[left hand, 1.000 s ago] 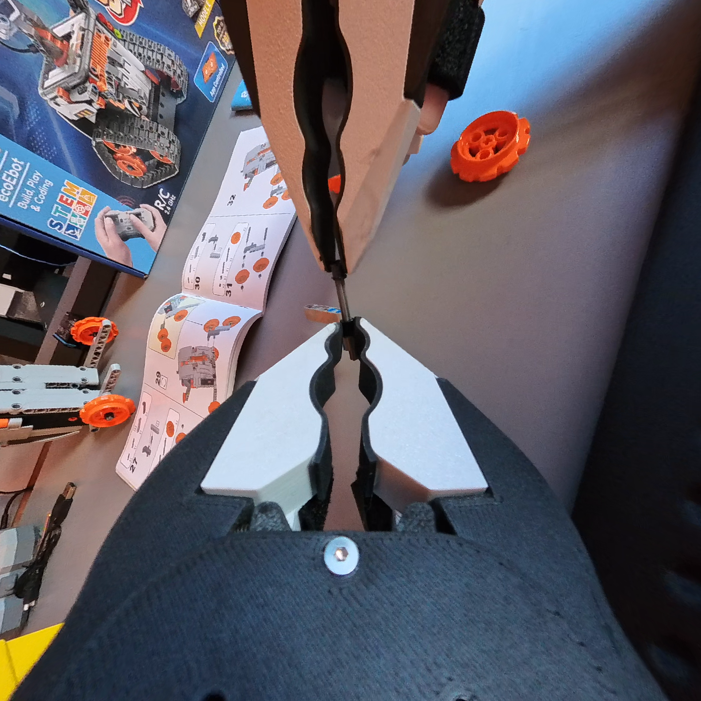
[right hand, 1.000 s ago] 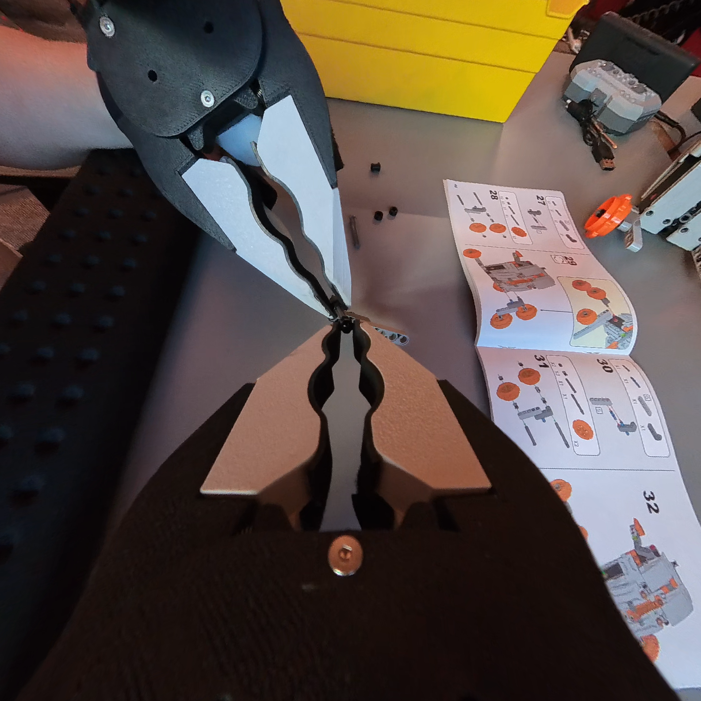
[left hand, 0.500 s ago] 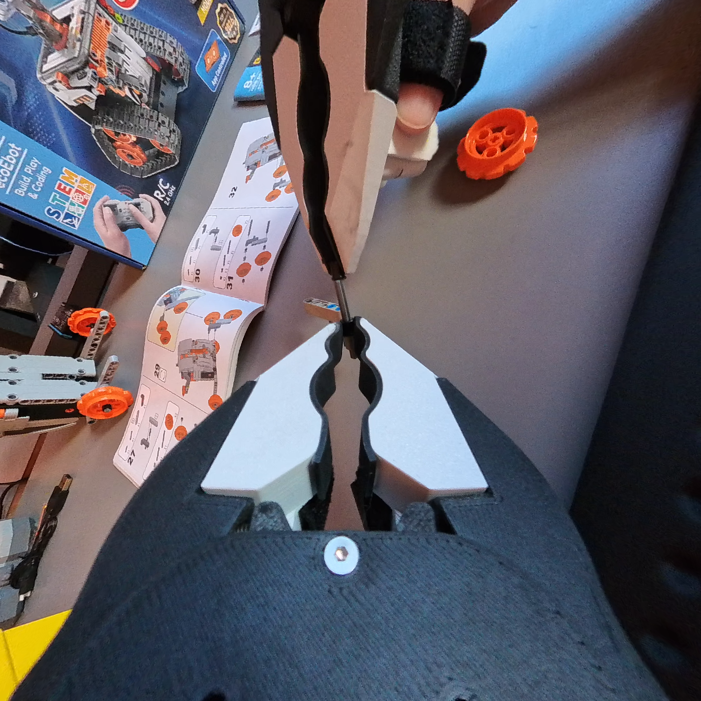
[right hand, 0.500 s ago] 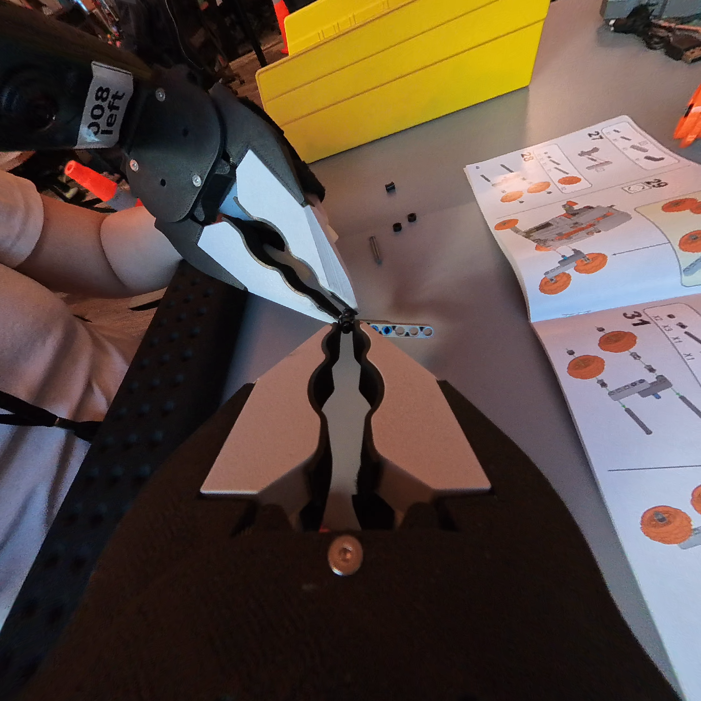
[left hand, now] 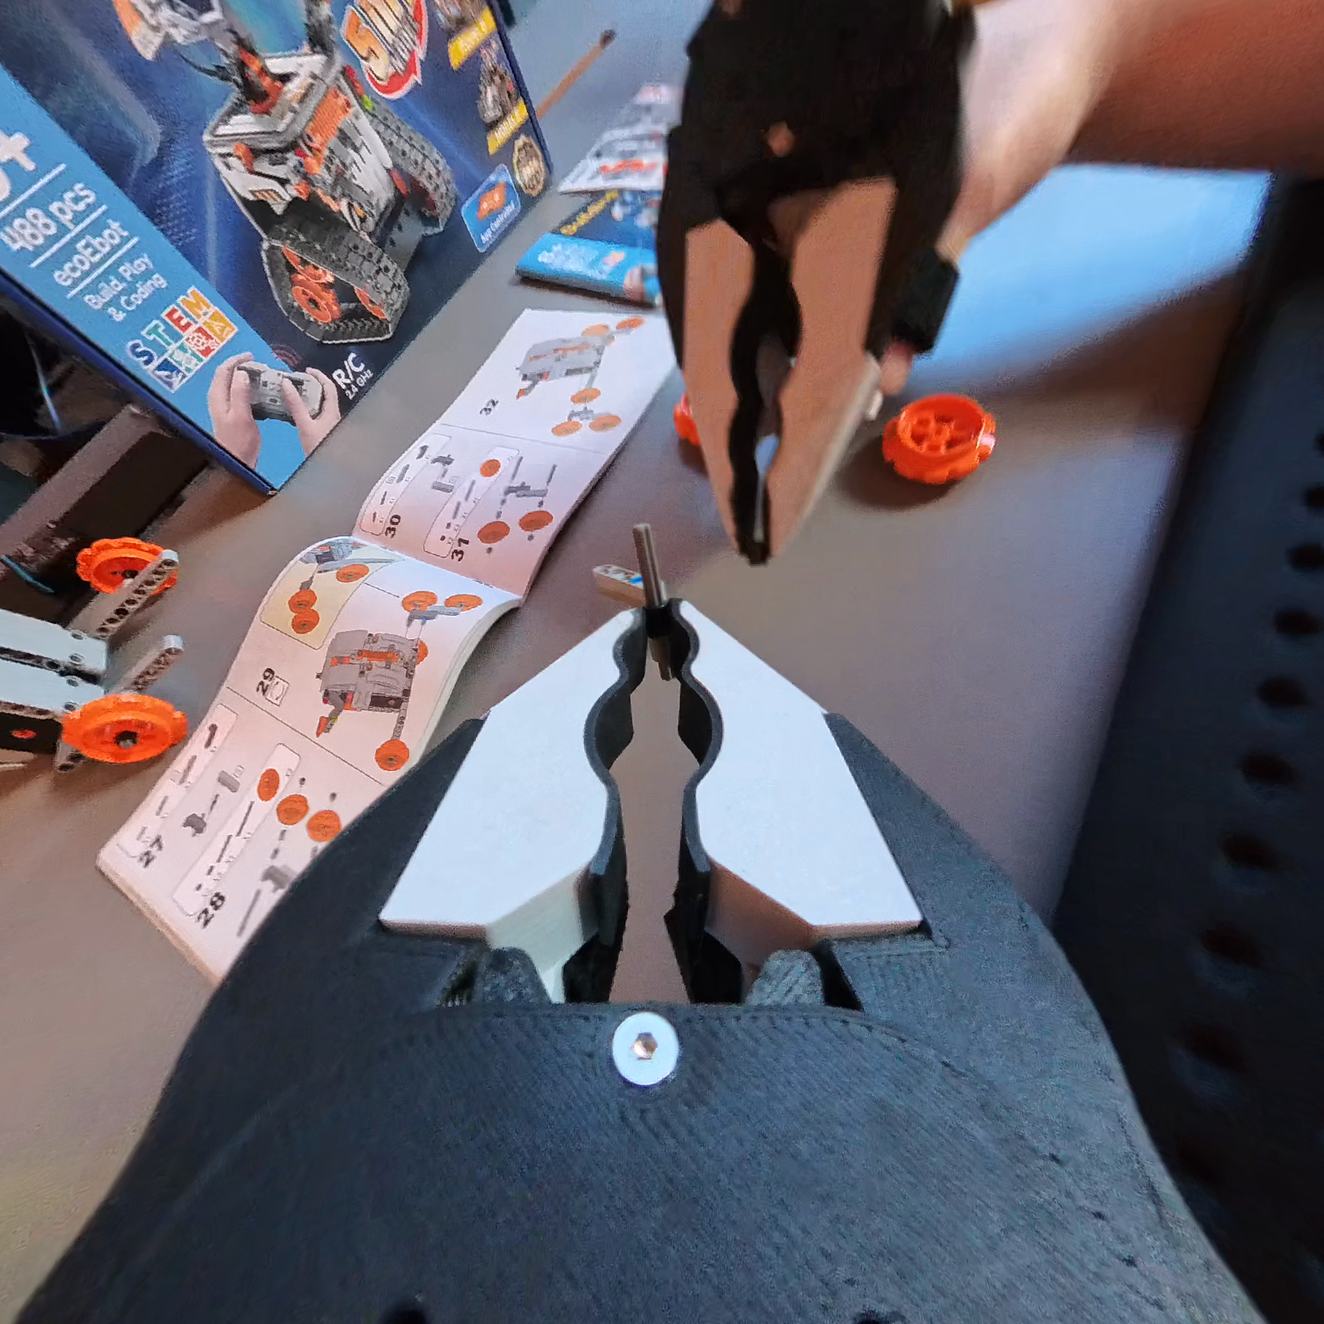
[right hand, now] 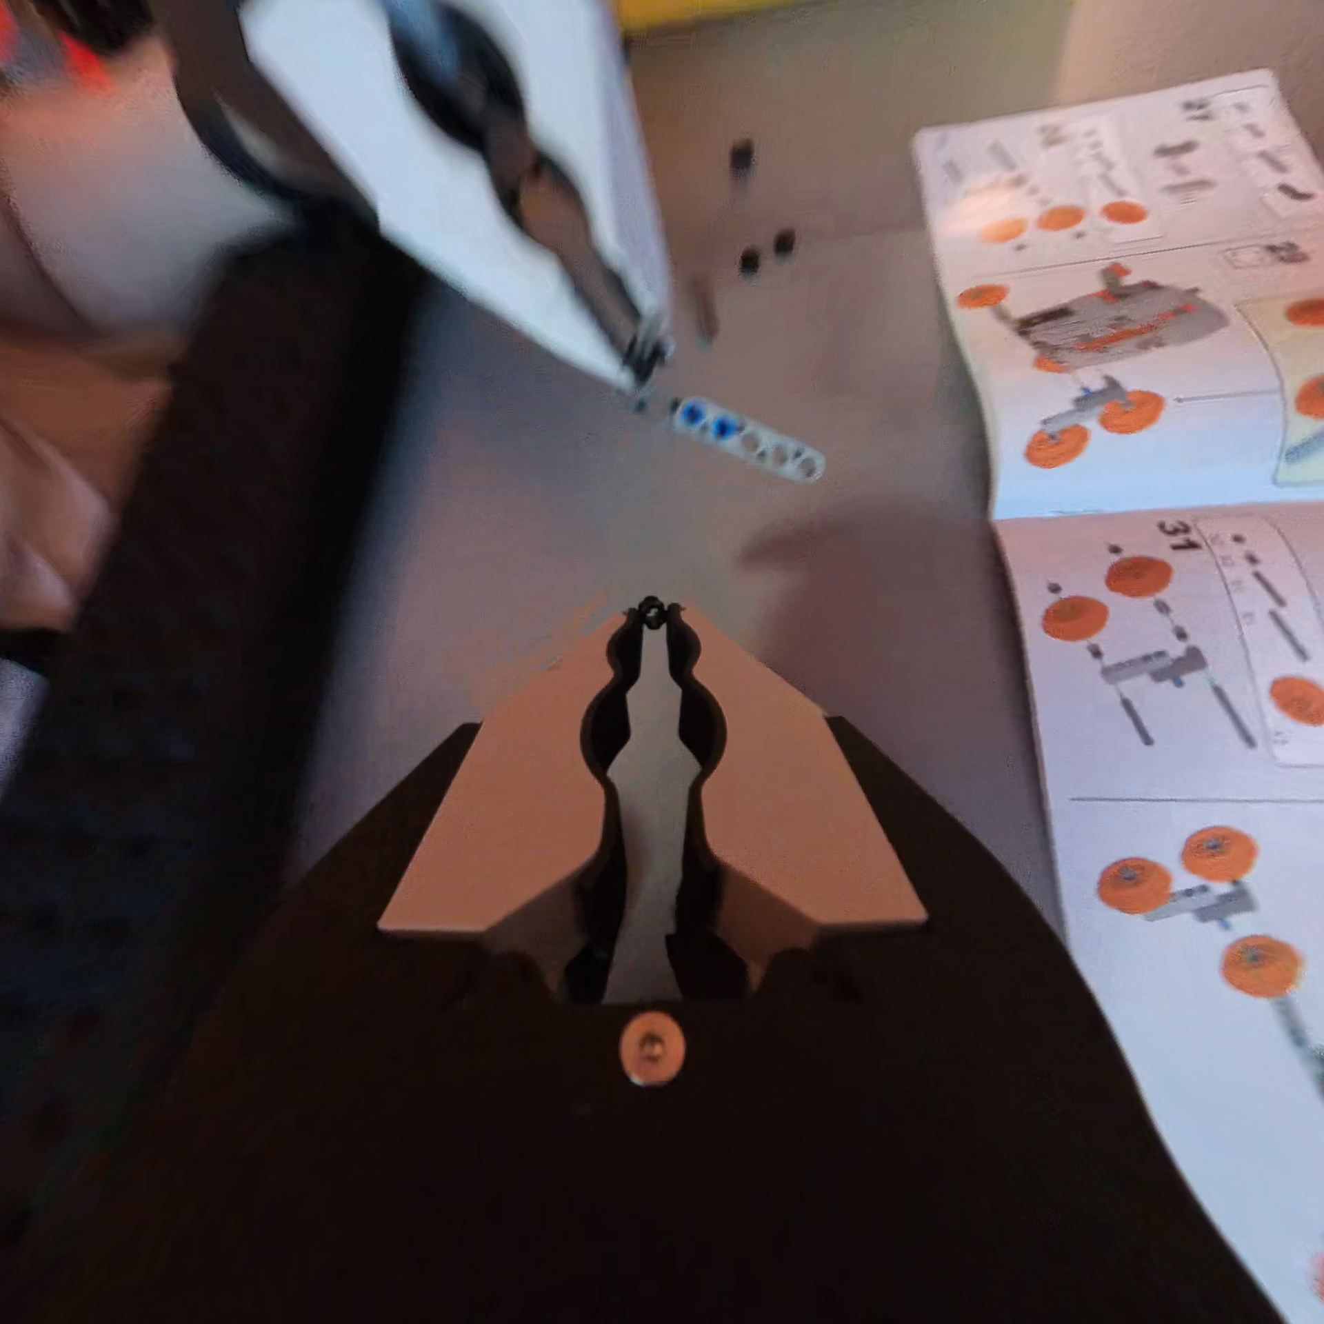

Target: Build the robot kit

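A: Grey tabletop (left hand: 931,716), instruction booklet (left hand: 430,573) leftward. Left hand-held gripper (left hand: 663,630)?

B: Clenched on a thin grey axle (left hand: 648,566), seemingly stiff, light, slippery.

A: Right hand-held gripper (right hand: 652,616)?

B: Pinching a tiny black bush (right hand: 650,615), apart, open room between.

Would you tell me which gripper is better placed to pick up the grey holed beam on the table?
Left, probably: the left gripper has its tips right by one end of the beam, while the right gripper sits farther back. However, the left is shut on a grey axle.
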